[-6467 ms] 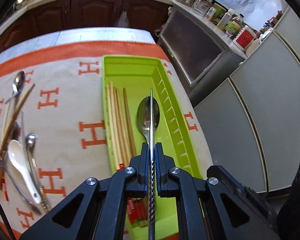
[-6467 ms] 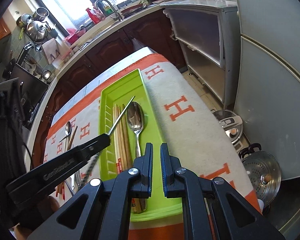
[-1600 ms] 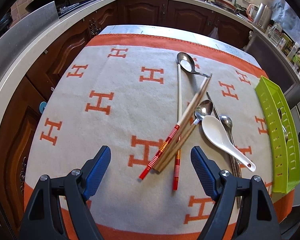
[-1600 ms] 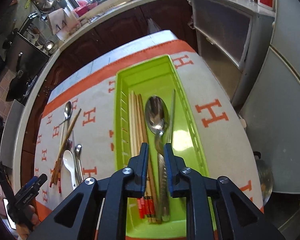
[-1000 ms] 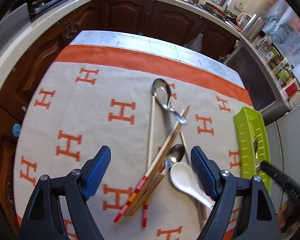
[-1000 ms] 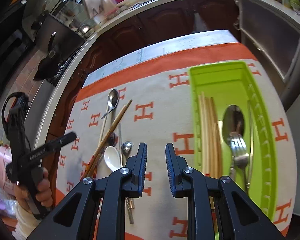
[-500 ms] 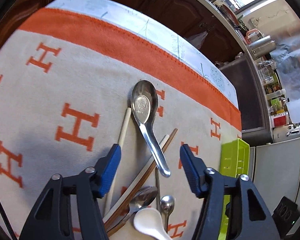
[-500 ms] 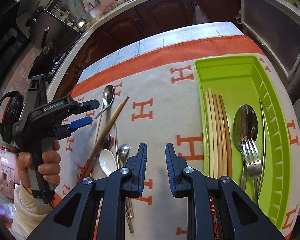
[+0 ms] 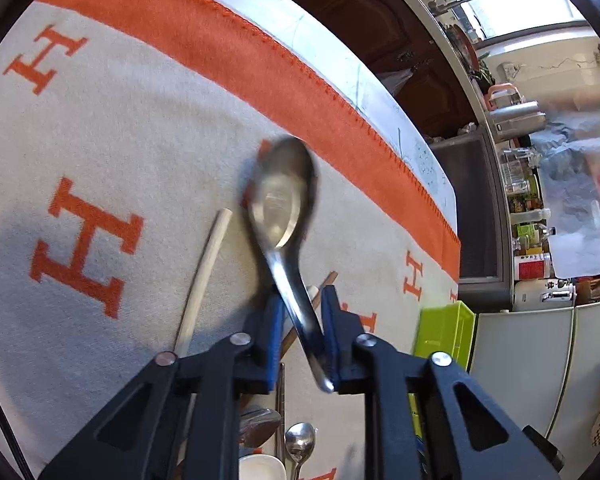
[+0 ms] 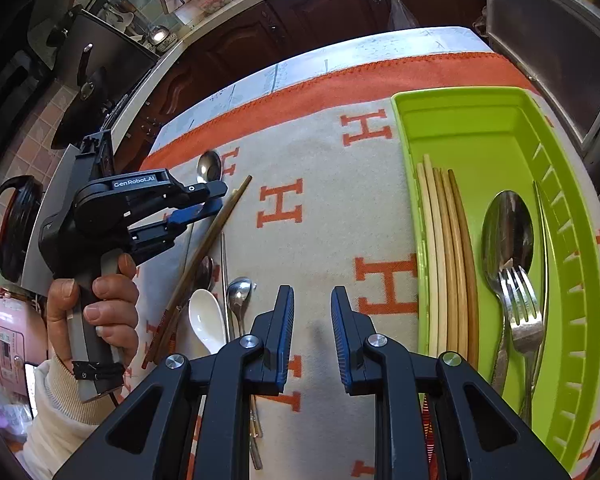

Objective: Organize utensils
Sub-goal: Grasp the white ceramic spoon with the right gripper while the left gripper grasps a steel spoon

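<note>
My left gripper (image 9: 300, 300) has its jaws closing around the handle of a steel soup spoon (image 9: 282, 196) on the cloth; the spoon looks blurred and its handle rests against the right pad. The left gripper also shows in the right wrist view (image 10: 204, 204), over the spoon's bowl (image 10: 209, 166). My right gripper (image 10: 311, 300) is open and empty above the cloth, left of the green tray (image 10: 480, 120). The tray holds chopsticks (image 10: 446, 260), a large spoon (image 10: 506, 228) and a fork (image 10: 520, 312).
Loose on the cloth lie a pale chopstick (image 9: 204, 276), a brown chopstick (image 10: 204, 248), a white ceramic spoon (image 10: 206, 318) and a small steel spoon (image 10: 238, 290). The table's far edge and dark cabinets (image 10: 300, 20) lie beyond. A pink appliance (image 10: 8, 328) stands at left.
My left gripper has come down over the soup spoon's handle and its jaws have narrowed around it. The right gripper has stayed almost still.
</note>
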`<action>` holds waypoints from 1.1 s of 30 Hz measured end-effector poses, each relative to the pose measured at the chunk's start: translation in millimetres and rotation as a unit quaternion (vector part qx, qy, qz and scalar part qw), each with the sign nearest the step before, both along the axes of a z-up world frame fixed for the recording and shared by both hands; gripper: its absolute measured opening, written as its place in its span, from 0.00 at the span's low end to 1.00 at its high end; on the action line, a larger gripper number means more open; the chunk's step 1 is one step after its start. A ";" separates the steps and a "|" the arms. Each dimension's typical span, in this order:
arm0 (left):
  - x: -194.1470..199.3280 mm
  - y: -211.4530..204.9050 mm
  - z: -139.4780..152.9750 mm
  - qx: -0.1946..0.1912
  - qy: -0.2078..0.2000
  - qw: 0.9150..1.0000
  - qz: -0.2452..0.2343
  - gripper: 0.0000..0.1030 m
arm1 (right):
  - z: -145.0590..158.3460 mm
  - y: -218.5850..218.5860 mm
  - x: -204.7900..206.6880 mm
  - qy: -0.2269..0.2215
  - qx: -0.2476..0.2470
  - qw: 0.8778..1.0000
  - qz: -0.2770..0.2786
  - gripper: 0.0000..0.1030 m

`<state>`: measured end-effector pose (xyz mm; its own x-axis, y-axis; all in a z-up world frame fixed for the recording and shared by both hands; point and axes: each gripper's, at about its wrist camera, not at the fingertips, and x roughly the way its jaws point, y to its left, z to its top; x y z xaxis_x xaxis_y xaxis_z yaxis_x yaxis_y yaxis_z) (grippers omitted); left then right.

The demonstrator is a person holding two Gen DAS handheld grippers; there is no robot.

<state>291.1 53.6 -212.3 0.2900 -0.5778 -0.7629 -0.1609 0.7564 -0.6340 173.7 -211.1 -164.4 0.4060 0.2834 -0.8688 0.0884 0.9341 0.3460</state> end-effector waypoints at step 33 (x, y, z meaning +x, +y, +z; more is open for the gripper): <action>-169.6 118.3 60.0 0.042 -0.067 0.997 -0.003 0.02 | -53.4 99.5 13.0 0.099 0.109 0.983 0.111 0.19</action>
<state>121.4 171.8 -152.3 0.3888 -0.5154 -0.7637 -0.0746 0.8086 -0.5837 186.8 -111.6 -217.8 0.1415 0.5342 -0.8334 -0.0242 0.8435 0.5365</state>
